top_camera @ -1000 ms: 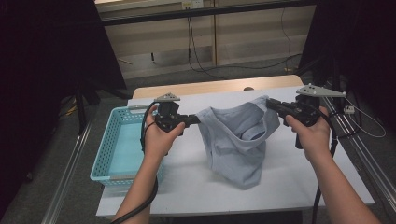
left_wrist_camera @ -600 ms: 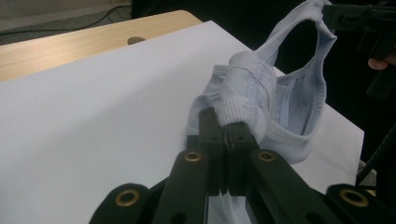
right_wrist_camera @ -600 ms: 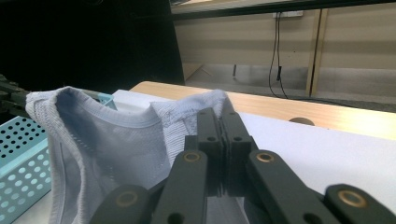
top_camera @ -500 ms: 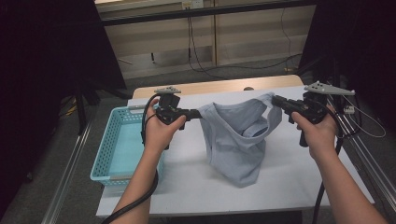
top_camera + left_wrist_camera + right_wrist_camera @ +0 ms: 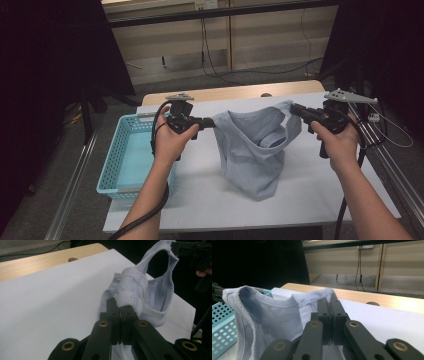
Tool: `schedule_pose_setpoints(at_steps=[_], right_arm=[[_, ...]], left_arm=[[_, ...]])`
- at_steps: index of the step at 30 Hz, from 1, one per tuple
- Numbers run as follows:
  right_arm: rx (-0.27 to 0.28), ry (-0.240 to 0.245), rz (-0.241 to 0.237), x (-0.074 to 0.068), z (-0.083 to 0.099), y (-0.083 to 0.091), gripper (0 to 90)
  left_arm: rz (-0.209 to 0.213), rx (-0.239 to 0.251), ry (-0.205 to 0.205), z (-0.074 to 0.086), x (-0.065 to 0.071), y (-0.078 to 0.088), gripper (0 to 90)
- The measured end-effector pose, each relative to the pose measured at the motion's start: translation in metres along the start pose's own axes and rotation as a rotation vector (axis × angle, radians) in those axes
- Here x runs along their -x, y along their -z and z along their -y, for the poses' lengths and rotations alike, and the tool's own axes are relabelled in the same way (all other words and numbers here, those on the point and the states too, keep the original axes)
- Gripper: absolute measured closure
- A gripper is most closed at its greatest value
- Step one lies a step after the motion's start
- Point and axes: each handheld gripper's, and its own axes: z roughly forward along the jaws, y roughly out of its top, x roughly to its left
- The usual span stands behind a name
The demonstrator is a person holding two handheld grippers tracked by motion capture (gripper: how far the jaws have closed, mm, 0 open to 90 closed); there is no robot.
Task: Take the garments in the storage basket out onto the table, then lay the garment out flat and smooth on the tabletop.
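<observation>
- Two grippers, both clamped on one light blue-grey garment (image 5: 255,150), held up between them over the white bench (image 5: 310,200).
- Left gripper (image 5: 209,121): fingers (image 5: 112,312) pressed together, pinching the ribbed hem of the garment (image 5: 135,287) at their tips; in the left gripper view the cloth bunches right over the finger ends and loops away toward the other gripper.
- Right gripper (image 5: 295,109): fingers (image 5: 323,310) pressed together on the opposite edge of the garment (image 5: 269,315); in the right gripper view the ribbed band sits wedged at the tips, the rest falls to the left.
- Left hand (image 5: 172,140) wraps the gripper body, forearm coming straight up from the bottom edge, gripper level and pointing inward to the right.
- Right hand (image 5: 340,142) likewise, forearm angled in from the lower right, gripper level and pointing inward to the left, grey plate on top.
- Both hands at about the same height, well apart, top edge of the garment stretched between them, opening facing up.
- Garment body hangs down from the two pinch points; lower end rests crumpled on the bench, near its middle.
- Turquoise perforated basket (image 5: 115,170) stands at the left end of the bench, just beside the left hand, apart from the garment.
- Bare wooden strip at the far edge of the bench.
</observation>
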Motion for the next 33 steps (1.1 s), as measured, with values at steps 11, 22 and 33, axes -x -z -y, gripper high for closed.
schedule_pose_setpoints(at_steps=[11, 22, 33], right_arm=[[0.009, 0.005, 0.015, 0.000, -0.005, -0.004, 88.9], [0.009, -0.010, 0.026, 0.008, -0.010, -0.006, 88.9], [0.012, -0.049, 0.022, 0.013, -0.015, -0.020, 89.2]], left_arm=[[0.002, -0.013, -0.009, -0.008, -0.004, 0.000, 88.7], [-0.006, -0.030, -0.021, -0.026, -0.011, -0.008, 88.7], [-0.028, -0.016, -0.004, -0.040, -0.024, -0.013, 89.0]])
